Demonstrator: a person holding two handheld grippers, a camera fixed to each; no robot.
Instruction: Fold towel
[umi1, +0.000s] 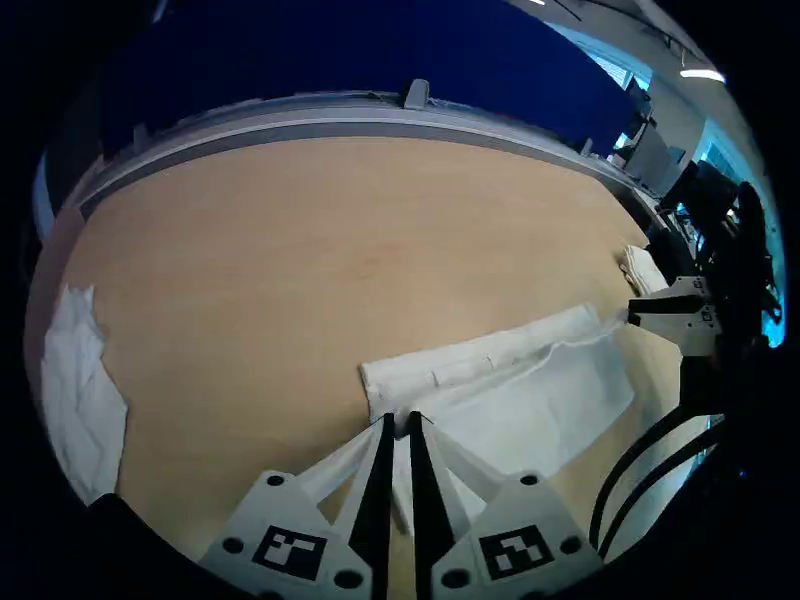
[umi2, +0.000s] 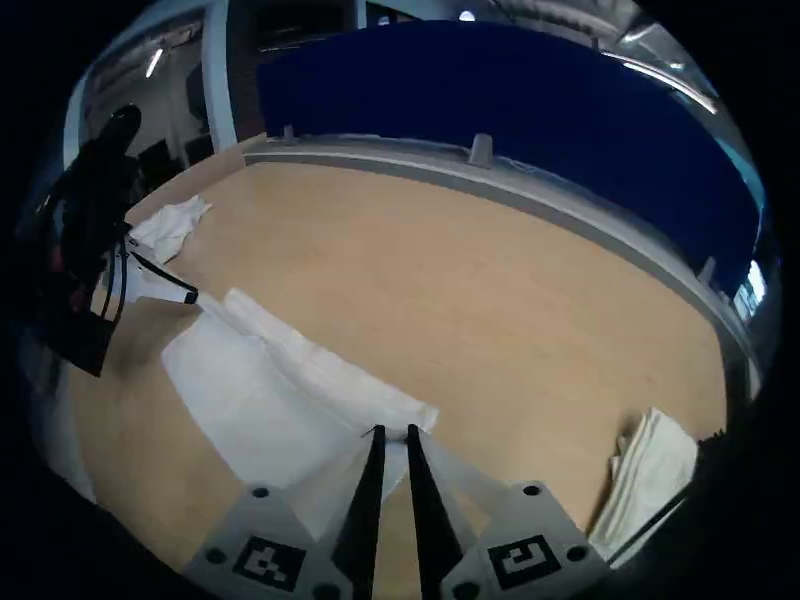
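1. Left gripper view: the left gripper (umi1: 400, 420) is clamped on the near corner of the white towel (umi1: 520, 390), which lies half-folded on the wooden table (umi1: 300, 250). The right gripper (umi1: 632, 312) is at its far right end.
2. Right gripper view: the right gripper (umi2: 392, 432) pinches the towel's near corner. A folded cloth (umi2: 655, 465) lies near right.

The left gripper view sits low over the table (umi1: 300, 250), very close to one end of the towel (umi1: 520, 400), facing the blue wall (umi1: 400, 60). The right gripper view looks from the towel's other end (just as low and close). Both views share the towel, the table and the blue wall.
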